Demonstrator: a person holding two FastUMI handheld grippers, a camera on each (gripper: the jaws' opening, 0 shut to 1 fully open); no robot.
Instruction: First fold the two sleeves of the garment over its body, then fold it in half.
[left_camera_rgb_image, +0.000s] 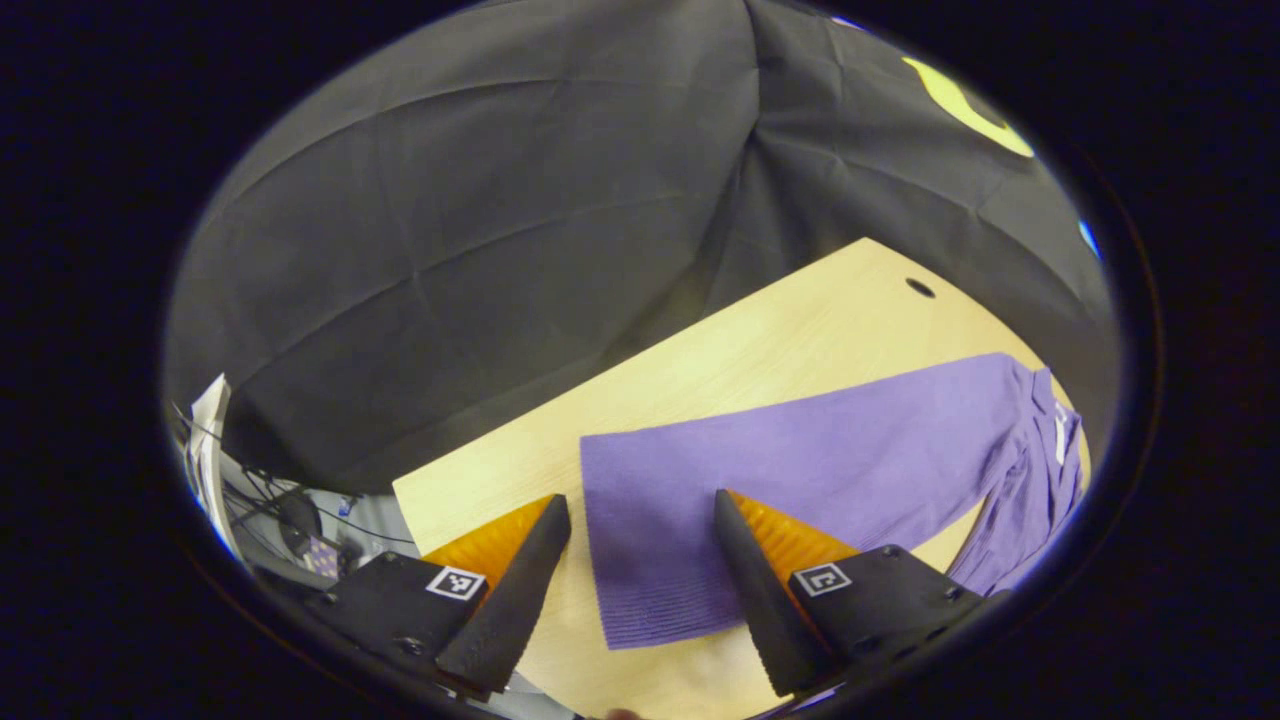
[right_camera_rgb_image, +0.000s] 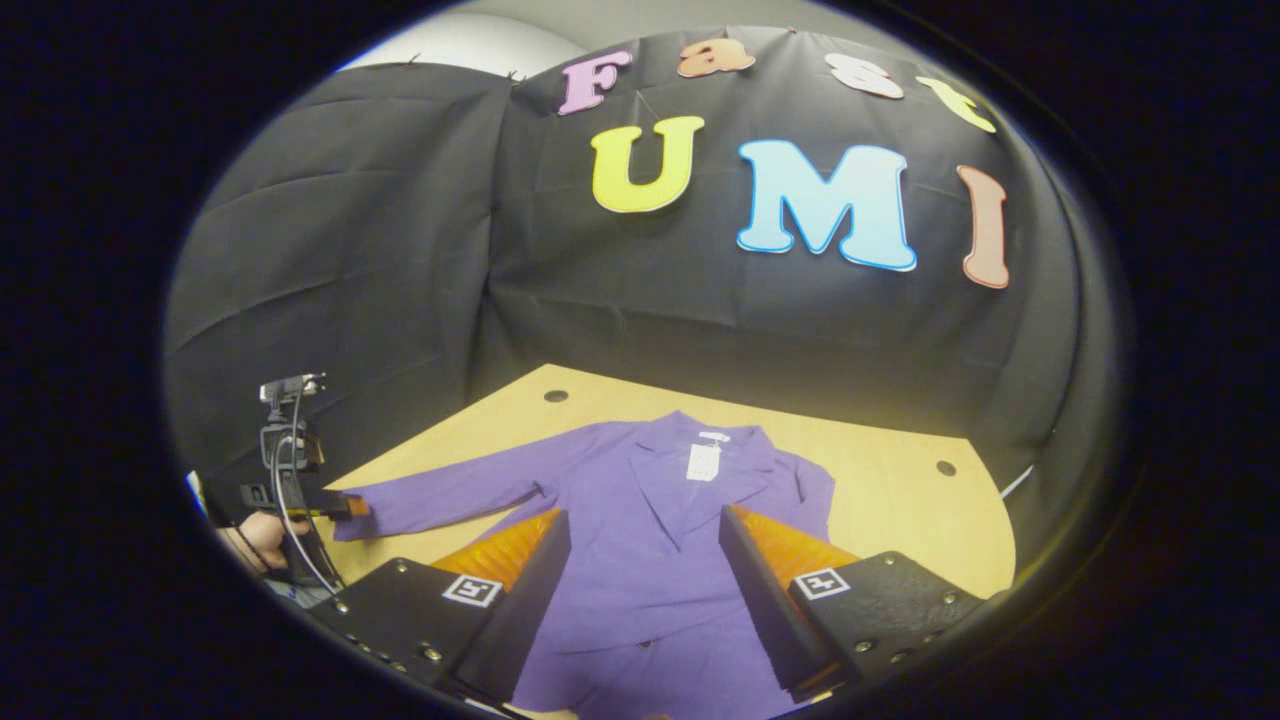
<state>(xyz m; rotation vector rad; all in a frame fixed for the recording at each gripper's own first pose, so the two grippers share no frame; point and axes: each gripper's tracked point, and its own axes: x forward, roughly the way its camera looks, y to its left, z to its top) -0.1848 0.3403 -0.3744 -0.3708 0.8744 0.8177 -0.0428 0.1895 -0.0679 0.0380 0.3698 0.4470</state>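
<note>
Nothing here can be read. A small white tag (right_camera_rgb_image: 704, 461) sits on the jacket (right_camera_rgb_image: 640, 560), up by the collar at 12 o'clock, but any writing on it is too tiny to make out.

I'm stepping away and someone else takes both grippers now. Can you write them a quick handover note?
Left gripper: open, poised over the cuff end of the sleeve stretched out flat on the table.
Right gripper: open, holding nothing, above the jacket body.
Jacket lies face up, collar toward the booth wall.
Done: no fold visible on that sleeve.
Left: fold both sleeves over the body, then fold in half.
</note>
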